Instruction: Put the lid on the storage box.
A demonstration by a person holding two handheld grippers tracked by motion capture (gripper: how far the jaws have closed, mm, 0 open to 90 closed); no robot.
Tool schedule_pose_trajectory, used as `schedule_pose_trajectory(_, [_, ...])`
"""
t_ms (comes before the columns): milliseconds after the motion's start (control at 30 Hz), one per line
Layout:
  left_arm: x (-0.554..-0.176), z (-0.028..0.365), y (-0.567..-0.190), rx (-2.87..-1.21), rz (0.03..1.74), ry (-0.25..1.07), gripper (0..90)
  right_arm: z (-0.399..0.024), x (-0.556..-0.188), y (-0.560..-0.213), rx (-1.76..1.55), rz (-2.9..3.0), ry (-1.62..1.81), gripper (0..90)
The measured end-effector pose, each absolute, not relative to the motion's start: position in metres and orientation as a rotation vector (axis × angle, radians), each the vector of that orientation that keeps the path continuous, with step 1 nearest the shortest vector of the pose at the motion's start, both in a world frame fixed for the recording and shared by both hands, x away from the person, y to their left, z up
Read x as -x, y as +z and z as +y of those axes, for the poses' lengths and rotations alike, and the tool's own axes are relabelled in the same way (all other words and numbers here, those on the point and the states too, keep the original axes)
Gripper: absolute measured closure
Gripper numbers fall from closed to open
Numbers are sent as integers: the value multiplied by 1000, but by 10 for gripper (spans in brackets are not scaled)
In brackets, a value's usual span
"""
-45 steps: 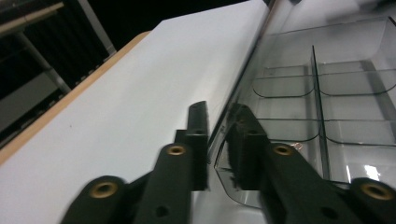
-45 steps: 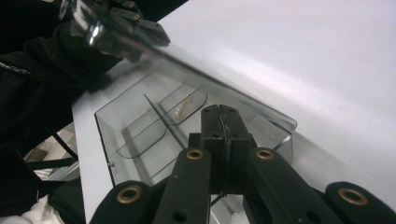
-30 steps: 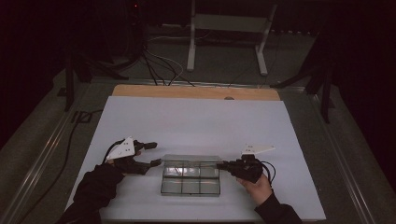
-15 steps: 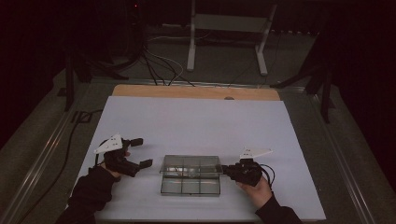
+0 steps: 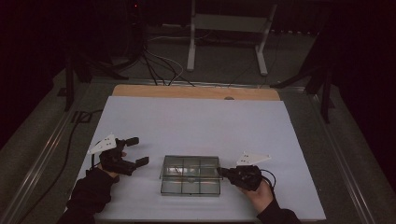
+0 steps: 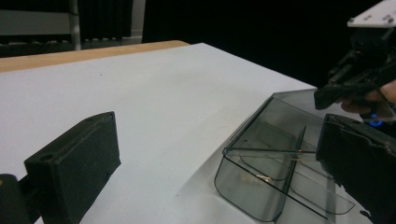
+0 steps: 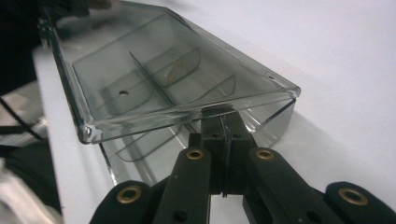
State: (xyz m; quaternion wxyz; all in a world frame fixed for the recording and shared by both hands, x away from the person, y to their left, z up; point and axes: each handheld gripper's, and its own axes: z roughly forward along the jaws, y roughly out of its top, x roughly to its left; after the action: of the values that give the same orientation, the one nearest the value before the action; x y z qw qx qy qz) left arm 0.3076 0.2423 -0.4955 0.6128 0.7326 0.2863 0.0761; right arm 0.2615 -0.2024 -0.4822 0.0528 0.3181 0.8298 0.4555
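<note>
— Dark room all round, white table [image 5: 196, 121] lit in the middle. Where's the box?

— The clear plastic box [image 5: 190, 175] sits on the table between the two grippers, its lid [image 7: 168, 70] raised a little on the right gripper's side.

— And the grippers?

— The right gripper [image 5: 223, 171] has its jaws pressed together with their tips just under that lifted lid edge; I can't tell for sure whether they pinch anything or only prop it. The left gripper [image 5: 135, 150] has its jaws wide apart, holding nothing.

— What changed?

— A second ago the left gripper was close against the box's near side; now it has drawn back and stands clear of it. The right has stayed at its edge. My guess: the left has let go so the right can swing the lid open.

— What does each camera add?

— The right gripper view shows the gap under the lid and the dividers [image 7: 154, 84] inside. The left gripper view shows the box's far corner [image 6: 226, 151] and the right gripper beyond it.
</note>
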Motion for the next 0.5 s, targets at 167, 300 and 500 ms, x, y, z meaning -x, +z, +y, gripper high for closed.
schedule_pose_trajectory(167, [-307,243,-497,-1691,660,180,6,-198,-255,-480,-921,2489,1252,900])
schedule_pose_trajectory(300, [-306,243,-498,-1694,655,183,6,-197,-254,-482,-915,2487,1189,900])
schedule_pose_trajectory(500, [-304,238,-499,-1714,637,189,6,-191,-256,-493,-895,2491,1052,900])
